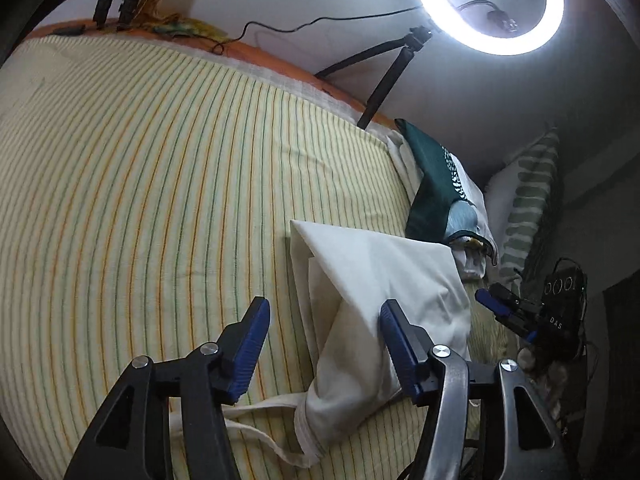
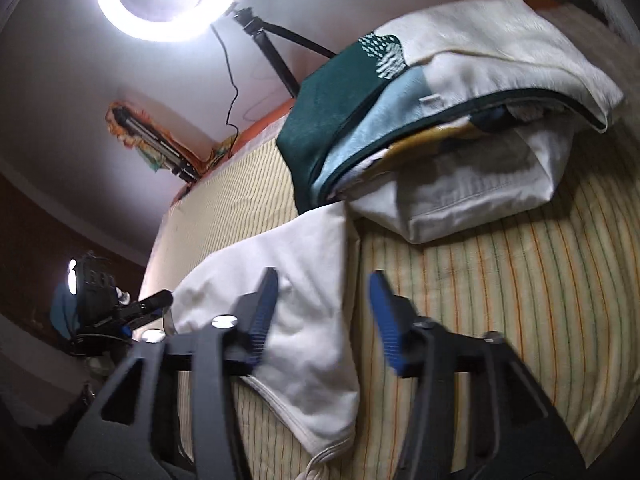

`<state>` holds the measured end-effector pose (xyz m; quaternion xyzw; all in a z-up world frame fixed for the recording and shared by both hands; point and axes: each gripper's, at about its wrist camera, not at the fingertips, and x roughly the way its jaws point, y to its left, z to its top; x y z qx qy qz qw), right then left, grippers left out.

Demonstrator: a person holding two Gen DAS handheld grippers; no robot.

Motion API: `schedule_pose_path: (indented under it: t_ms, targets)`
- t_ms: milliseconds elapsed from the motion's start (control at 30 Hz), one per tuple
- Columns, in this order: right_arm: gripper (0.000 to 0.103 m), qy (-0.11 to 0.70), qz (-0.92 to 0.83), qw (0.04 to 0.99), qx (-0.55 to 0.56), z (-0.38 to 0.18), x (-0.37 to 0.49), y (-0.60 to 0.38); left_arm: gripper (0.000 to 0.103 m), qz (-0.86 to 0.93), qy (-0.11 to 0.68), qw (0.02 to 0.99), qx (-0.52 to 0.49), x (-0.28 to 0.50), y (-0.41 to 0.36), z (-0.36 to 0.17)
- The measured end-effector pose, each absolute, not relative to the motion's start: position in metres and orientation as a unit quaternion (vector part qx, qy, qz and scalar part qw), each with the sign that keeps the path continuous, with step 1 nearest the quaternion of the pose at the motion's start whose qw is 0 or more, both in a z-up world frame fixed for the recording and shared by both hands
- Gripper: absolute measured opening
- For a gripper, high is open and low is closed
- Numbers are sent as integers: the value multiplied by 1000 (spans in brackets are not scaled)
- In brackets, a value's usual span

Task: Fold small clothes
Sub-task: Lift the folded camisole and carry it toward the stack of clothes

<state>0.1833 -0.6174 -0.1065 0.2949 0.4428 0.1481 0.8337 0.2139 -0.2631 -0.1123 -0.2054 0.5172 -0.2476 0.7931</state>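
White garment (image 1: 372, 280), part-folded on the striped sheet (image 1: 140, 180) beside a clothes pile (image 2: 440, 128): light, limp, slippery-soft; my left gripper (image 1: 320, 344) and right gripper (image 2: 324, 312) both spread, holding nothing; best pinched at hemmed edge.

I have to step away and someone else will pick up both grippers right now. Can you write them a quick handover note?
Left gripper: open, holding nothing, over the near end of the white garment.
Right gripper: open, holding nothing, at the garment's right edge.
The garment lies partly folded on the striped bed sheet, its straps trailing toward you.
A pile of other clothes sits just beyond it, teal piece on top.
Done: a first fold, it seems. Left: finish folding it, probably tuck the straps, then see to the pile.
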Motion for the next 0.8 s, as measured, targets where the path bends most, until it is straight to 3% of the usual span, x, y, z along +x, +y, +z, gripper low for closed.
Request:
schedule_pose_path:
  t_ms: [67, 233, 333, 433, 467, 600, 800]
  targets:
    - [56, 455, 158, 820, 309, -116, 188, -619, 58, -256, 531, 781, -208, 221, -270, -123]
    - [56, 478, 195, 800, 306, -134, 194, -602, 44, -277, 545, 759, -223, 226, -285, -142]
    - [54, 491, 219, 786, 305, -144, 194, -588, 27, -283, 547, 754, -229, 229, -291, -146]
    - [32, 491, 223, 790, 291, -144, 194, -575, 14, -284, 544, 759, -219, 228, -298, -145]
    - [18, 493, 225, 790, 289, -143, 195, -571, 9, -283, 539, 765, -211, 226, -299, -142]
    - [11, 483, 214, 811, 253, -128, 190, -562, 6, -286, 514, 787, -187, 220, -301, -124]
    - [10, 444, 214, 845, 209, -84, 175, -558, 5, -293, 470, 816, -166, 214, -303, -88]
